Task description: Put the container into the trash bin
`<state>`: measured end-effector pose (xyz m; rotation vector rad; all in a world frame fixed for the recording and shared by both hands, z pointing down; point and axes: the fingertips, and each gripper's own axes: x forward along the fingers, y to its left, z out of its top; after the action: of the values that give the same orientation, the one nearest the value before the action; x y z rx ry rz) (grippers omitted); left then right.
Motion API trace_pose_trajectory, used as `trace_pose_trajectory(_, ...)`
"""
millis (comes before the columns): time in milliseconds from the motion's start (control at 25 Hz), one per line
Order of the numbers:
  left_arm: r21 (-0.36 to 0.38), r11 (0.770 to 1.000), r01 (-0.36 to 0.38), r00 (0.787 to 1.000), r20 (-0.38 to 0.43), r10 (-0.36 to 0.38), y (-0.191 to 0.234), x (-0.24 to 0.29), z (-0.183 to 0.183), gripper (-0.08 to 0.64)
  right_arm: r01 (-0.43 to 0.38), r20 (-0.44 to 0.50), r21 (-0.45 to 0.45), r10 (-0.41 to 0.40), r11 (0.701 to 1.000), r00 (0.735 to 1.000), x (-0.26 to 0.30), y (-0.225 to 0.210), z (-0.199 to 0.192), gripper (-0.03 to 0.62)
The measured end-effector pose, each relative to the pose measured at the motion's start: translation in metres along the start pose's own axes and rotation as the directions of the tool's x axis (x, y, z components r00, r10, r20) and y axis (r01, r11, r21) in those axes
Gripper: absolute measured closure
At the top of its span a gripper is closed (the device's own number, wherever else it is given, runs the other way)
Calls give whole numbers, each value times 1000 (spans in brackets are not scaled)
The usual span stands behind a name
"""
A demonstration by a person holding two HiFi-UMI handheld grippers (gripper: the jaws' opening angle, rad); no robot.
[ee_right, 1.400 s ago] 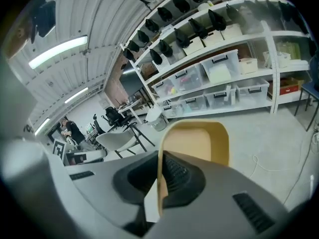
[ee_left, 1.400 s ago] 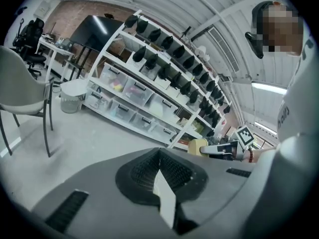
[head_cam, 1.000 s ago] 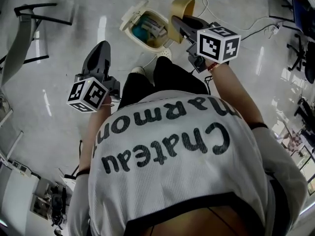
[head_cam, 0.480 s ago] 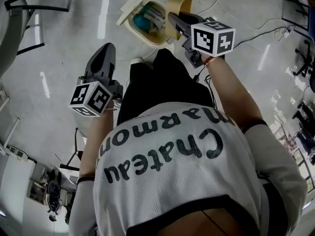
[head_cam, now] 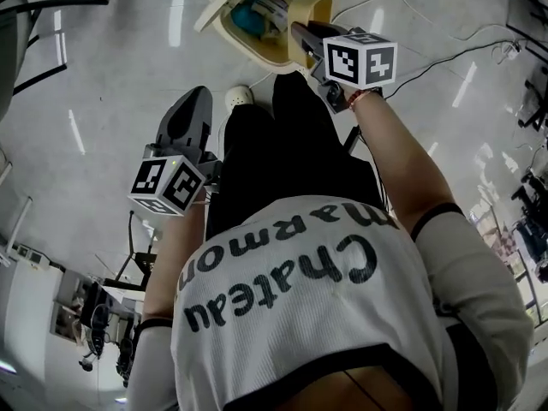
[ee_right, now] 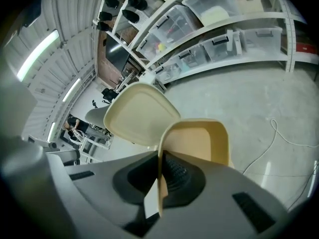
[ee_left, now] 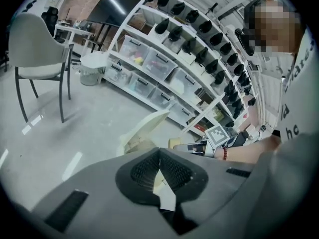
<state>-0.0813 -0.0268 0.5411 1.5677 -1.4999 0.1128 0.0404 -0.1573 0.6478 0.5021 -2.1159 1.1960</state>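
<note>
The container (head_cam: 311,12) is a tan, thin-walled tub held on edge, right beside the open cream trash bin (head_cam: 250,46) at the top of the head view. My right gripper (head_cam: 301,34) is shut on the container's wall. In the right gripper view that wall (ee_right: 198,142) stands between the pads of the right gripper (ee_right: 160,177), with the bin's raised lid (ee_right: 141,114) just behind. The left gripper (head_cam: 194,103) hangs lower left, shut and holding nothing. The left gripper view shows its jaws (ee_left: 158,156) meeting, and beyond them the bin (ee_left: 144,131).
Something teal lies inside the bin (head_cam: 249,15). A cable (head_cam: 445,51) trails over the floor at the right. The person's legs and a shoe (head_cam: 239,98) stand just short of the bin. Shelves of clear boxes (ee_left: 159,68), a chair (ee_left: 36,51) and a white basket (ee_left: 92,68) stand further off.
Both grippers have come down. The right gripper has brought the container closer to the bin's rim. The bin has slid toward the top of the head view.
</note>
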Motion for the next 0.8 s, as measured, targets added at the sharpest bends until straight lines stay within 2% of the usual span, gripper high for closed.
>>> trace_pose_trajectory(240, -1, 1000, 28, 999, -34, -28, 4, 7, -22, 537, 5, -46, 30, -4, 1000, 999, 34, -8, -31, 563)
trace_pose_trajectory(520, -21, 999, 34, 998, -47, -35, 16, 10, -33, 538, -16, -77, -15, 14, 1000, 997, 61, 1, -31, 563)
trace_pose_trajectory(800, -43, 999, 7, 999, -53, -9, 30, 8, -36, 538, -17, -93, -12, 16, 1000, 996, 80, -3, -27, 563)
